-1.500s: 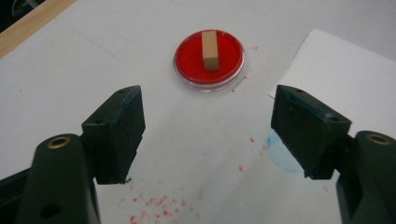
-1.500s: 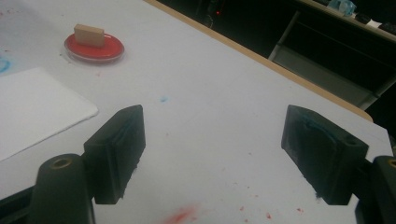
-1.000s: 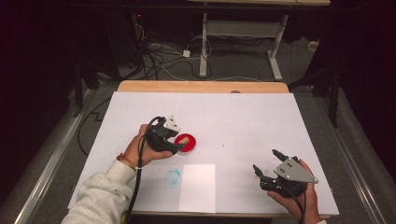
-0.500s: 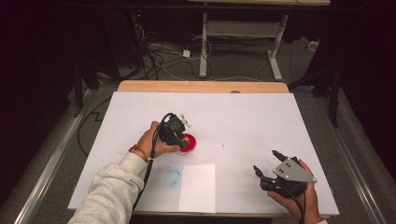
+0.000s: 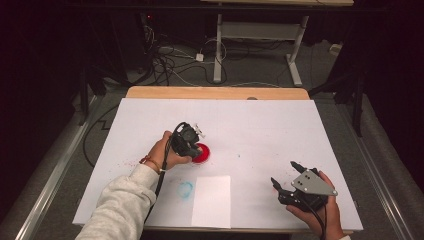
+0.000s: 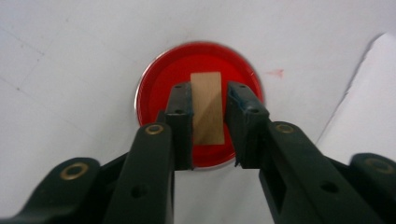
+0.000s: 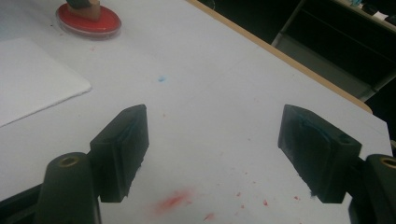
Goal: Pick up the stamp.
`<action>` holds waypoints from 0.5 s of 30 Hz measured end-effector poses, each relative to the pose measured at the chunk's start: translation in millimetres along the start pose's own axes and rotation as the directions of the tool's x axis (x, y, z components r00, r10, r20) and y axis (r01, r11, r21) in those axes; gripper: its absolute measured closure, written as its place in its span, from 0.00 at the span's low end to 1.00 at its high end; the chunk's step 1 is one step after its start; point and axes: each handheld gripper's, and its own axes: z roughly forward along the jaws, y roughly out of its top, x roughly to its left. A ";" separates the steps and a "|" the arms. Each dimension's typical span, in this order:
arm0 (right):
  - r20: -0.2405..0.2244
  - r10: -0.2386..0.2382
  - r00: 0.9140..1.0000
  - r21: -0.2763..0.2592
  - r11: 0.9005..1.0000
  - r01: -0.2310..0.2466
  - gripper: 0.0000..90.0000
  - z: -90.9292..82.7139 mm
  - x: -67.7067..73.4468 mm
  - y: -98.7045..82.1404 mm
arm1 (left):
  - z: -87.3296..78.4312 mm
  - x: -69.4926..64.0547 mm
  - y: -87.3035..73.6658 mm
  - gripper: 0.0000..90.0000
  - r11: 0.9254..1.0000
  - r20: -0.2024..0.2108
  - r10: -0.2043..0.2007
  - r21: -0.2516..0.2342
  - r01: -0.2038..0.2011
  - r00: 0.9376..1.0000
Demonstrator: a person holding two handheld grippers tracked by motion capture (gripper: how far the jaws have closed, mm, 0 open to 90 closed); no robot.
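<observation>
A round red ink pad (image 5: 204, 153) (image 6: 159, 88) (image 7: 88, 21) lies on the white table cover, left of the middle. A small tan wooden stamp block (image 6: 206, 107) (image 7: 93, 10) stands upright on it. My left gripper (image 5: 196, 149) (image 6: 208, 116) points down over the pad. Its jaws have just been closing, and both pads now press on the block's sides. My right gripper (image 5: 284, 172) (image 7: 212, 149) rests near the front right of the table, open wide with nothing between its jaws.
A white paper sheet (image 5: 212, 200) (image 7: 32, 74) lies near the front edge, with a blue ring mark (image 5: 185, 189) on the cover to its left. Red ink smears (image 7: 175, 200) dot the cover by the right gripper. A wooden strip (image 5: 215, 92) bounds the table's far side.
My left gripper has moved right and down over the red pad, and its jaws have closed on the wooden block. The right gripper has stayed still.
</observation>
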 end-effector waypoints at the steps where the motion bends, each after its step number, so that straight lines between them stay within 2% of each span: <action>1: -0.003 -0.002 1.000 -0.002 1.000 0.002 0.28 0.2 -0.2 -0.1 | 2.0 -0.9 -0.3 0.78 1.000 0.001 0.001 -0.002 -0.001 1.000; 6: -0.001 0.005 1.000 -0.008 1.000 -0.005 0.28 -0.9 -0.5 0.5 | 3.6 0.6 -1.2 0.82 1.000 0.021 -0.011 -0.028 0.012 1.000; 8: -0.002 -0.001 1.000 -0.004 1.000 0.001 0.27 -0.5 -0.3 0.2 | 2.6 0.6 -0.6 0.75 0.999 0.007 -0.017 -0.037 0.017 1.000; 10: 0.001 0.003 1.000 -0.003 1.000 -0.003 0.27 -0.2 0.1 0.3 | 1.4 0.5 -0.5 0.75 0.999 0.026 -0.008 -0.040 0.009 1.000; 12: -0.004 0.000 1.000 -0.004 1.000 0.000 0.28 0.2 0.1 0.2 | 1.3 0.5 -0.2 0.73 0.999 0.013 -0.015 -0.044 0.015 1.000; 15: -0.010 0.000 1.000 -0.002 1.000 0.000 0.28 0.5 0.2 0.2 | 1.8 1.2 -0.4 0.76 0.999 0.018 -0.018 -0.047 0.019 1.000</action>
